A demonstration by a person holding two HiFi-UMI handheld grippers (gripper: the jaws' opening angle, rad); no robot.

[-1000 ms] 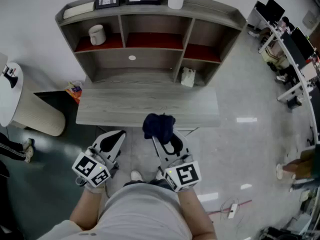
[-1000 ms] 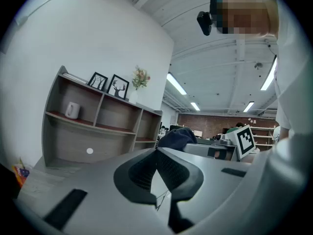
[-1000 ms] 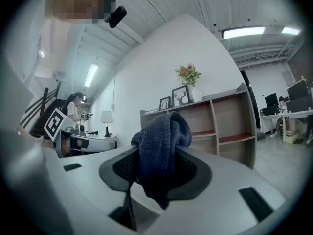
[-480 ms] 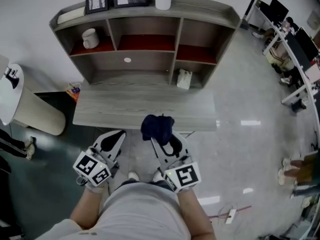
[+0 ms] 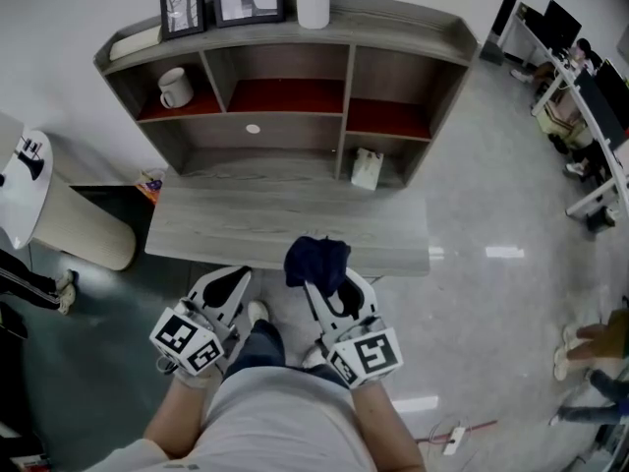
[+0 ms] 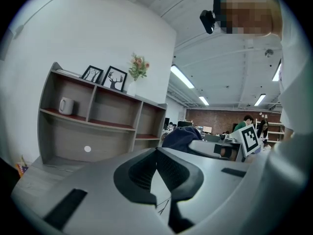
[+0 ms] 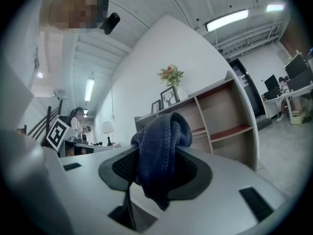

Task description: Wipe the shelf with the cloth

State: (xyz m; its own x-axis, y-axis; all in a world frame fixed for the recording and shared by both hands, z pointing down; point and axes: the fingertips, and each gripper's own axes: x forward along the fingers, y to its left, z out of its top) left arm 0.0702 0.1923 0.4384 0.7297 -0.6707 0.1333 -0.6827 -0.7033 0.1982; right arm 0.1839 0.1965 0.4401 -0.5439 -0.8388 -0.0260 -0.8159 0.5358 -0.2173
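Moved: both grippers and the cloth (image 5: pixel 316 260) are nearer the shelf (image 5: pixel 393 20) than a second ago; the cloth now overlaps the front edge of the surface (image 5: pixel 285 219).
Right gripper (image 5: pixel 329 285): fingers clamped on a fold of the bunched dark blue cloth, which stands above them.
Left gripper (image 5: pixel 228 285): fingers together at the tips, nothing between them.
Shelf contents: mug (image 5: pixel 177 87) upper left; small white object (image 5: pixel 368 168) lower right; vase (image 5: pixel 313 0) and picture frames (image 5: pixel 183 5) on top.
Risk, grip: only a fold is pinched, so drag during wiping may pull the cloth free.
Risk, collision: a wide sweep may knock the mug or topple the vase.
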